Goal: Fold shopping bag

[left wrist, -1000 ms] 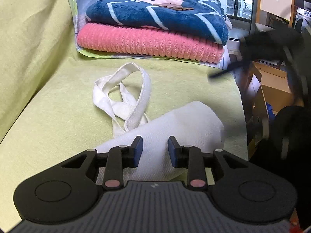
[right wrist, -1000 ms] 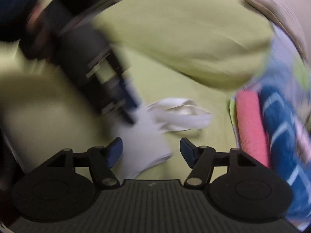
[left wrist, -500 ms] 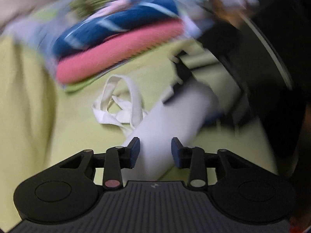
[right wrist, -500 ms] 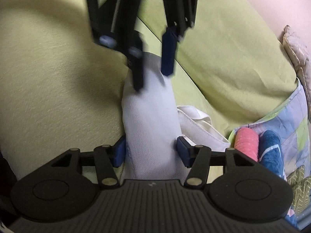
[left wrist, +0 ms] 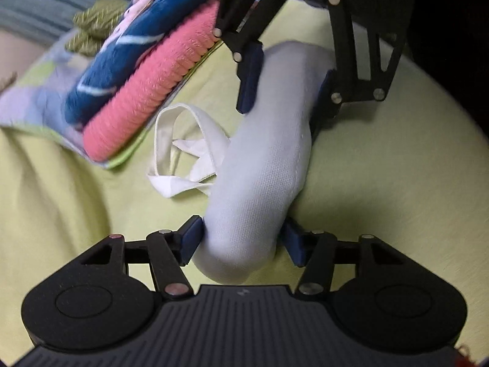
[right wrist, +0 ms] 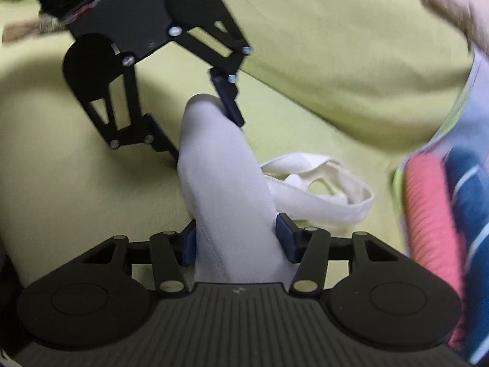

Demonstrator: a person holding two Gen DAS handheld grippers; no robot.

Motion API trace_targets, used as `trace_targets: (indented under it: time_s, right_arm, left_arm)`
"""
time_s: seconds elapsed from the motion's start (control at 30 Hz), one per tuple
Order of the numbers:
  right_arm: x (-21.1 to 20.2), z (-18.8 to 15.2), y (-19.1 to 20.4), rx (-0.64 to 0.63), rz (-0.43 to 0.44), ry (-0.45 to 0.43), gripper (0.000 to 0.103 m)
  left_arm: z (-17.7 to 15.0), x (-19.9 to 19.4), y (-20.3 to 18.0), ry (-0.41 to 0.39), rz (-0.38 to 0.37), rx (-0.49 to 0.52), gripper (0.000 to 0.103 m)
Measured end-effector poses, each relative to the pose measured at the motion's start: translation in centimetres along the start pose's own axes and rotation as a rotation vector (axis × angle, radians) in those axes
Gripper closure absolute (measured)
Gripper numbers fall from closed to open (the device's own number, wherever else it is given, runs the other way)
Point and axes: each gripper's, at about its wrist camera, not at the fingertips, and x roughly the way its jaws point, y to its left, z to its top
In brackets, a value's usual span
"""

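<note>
The white shopping bag (left wrist: 266, 168) is bunched into a long humped roll on the yellow-green sofa seat (left wrist: 382, 183). My left gripper (left wrist: 243, 240) is shut on its near end, pads pressed to both sides. At the far end, my right gripper (left wrist: 285, 87) clamps the roll from above. In the right wrist view the bag (right wrist: 226, 183) runs from my right gripper (right wrist: 237, 241) up to my left gripper (right wrist: 195, 122). The cream handles (left wrist: 189, 150) lie loose beside the roll, also seen as handles (right wrist: 318, 183) on the cushion.
A stack of folded blankets, pink (left wrist: 146, 91) under blue (left wrist: 128, 49), lies on a patterned cloth close to the handles. The sofa backrest (right wrist: 336, 61) rises behind the seat. The pink blanket (right wrist: 431, 214) sits at the right edge.
The flat bag has been gathered into a roll. Both grippers have moved to opposite ends of it and closed on it, facing each other.
</note>
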Motion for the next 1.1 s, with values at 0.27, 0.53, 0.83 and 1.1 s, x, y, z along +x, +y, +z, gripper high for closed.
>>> trace_targets:
  time_s: [0.27, 0.53, 0.83, 1.1]
  right_arm:
    - [-1.2, 0.3, -4.3, 0.273, 0.406, 0.063, 0.054]
    - [2.0, -2.8, -10.0, 0.740, 0.701, 0.145, 0.054]
    - [5.1, -5.6, -12.9, 1.041, 0.864, 0.288, 0.051]
    - [7.1, -6.8, -15.0, 1.151, 0.882, 0.347, 0.052]
  left_arm:
    - [-0.7, -3.7, 0.8, 0.006, -0.212, -0.114, 0.044]
    - [0.0, -2.7, 2.5, 0.019, -0.249, -0.149, 0.042]
    - [-0.2, -0.4, 3.1, 0.035, -0.288, -0.145, 0.034]
    - [-0.6, -5.3, 5.0, -0.103, -0.234, -0.095, 0.052]
